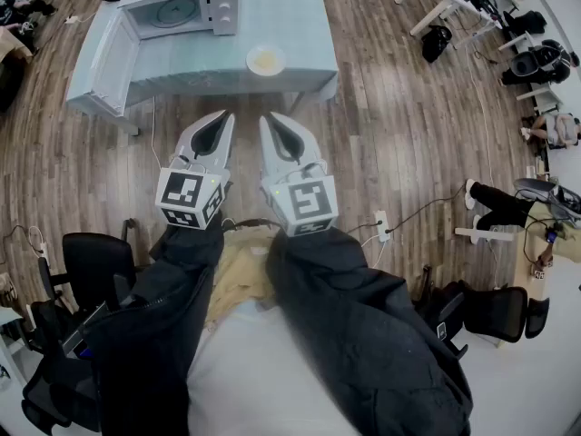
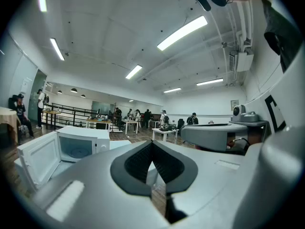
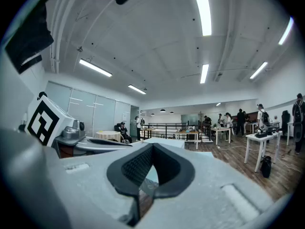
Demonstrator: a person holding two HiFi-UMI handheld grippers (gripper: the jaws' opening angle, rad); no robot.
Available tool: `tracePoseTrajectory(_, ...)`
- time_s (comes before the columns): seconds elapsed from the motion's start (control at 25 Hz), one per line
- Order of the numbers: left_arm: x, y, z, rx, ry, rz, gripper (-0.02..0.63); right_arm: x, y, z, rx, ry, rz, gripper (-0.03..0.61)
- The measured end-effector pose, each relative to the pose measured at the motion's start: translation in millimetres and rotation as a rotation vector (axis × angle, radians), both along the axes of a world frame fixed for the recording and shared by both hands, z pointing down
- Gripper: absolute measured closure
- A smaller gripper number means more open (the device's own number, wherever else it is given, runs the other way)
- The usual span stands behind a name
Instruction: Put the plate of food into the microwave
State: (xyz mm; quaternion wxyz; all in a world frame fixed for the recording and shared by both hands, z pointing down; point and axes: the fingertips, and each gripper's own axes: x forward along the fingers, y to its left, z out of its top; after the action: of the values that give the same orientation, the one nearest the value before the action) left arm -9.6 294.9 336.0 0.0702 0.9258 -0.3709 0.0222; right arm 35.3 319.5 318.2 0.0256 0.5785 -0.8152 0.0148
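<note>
Matt wood-plank floor (image 1: 408, 153), smooth pale cloth-like cover on table (image 1: 290, 16), smooth white microwave (image 1: 222, 12).

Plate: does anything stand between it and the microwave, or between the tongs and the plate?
Nothing visible. The microwave door stands open at the left, clear of the plate, and the table between them is bare. The left tongs and right tongs hang short of the table, with only floor ahead.

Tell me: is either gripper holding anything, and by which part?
Nothing is held. The left gripper and right gripper both have their jaws together with nothing between them; the plate of food sits on the table, apart from both.
</note>
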Motion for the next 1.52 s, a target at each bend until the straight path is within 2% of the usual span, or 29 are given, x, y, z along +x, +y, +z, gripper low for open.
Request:
tracePoseTrajectory(0.44,-10,-4,8,-0.024,-0.012,0.019,0.615,-8,-4,9,-0.026,-0.022,0.009,0.586)
tracePoseTrajectory(1.0,-53,3,46,-0.139,-0.009,0.044,0.615,-50,5,40,-0.108,-0.006,0.016,0.583)
tracePoseTrajectory(1.24,-55,8,69,-0.204,-0.009,0.069,0.615,-55,12,61,-0.16,0.006,0.031,0.583)
tracePoseTrajectory(1.36,-56,-2,75,-0.216,-0.016,0.056,0.615,-54,0,69,-0.183,0.006,0.014,0.583)
tracePoseTrajectory(1.52,-57,-36,75,-0.206,-0.024,0.006,0.615,-53,-34,68,-0.166,0.002,-0.037,0.583)
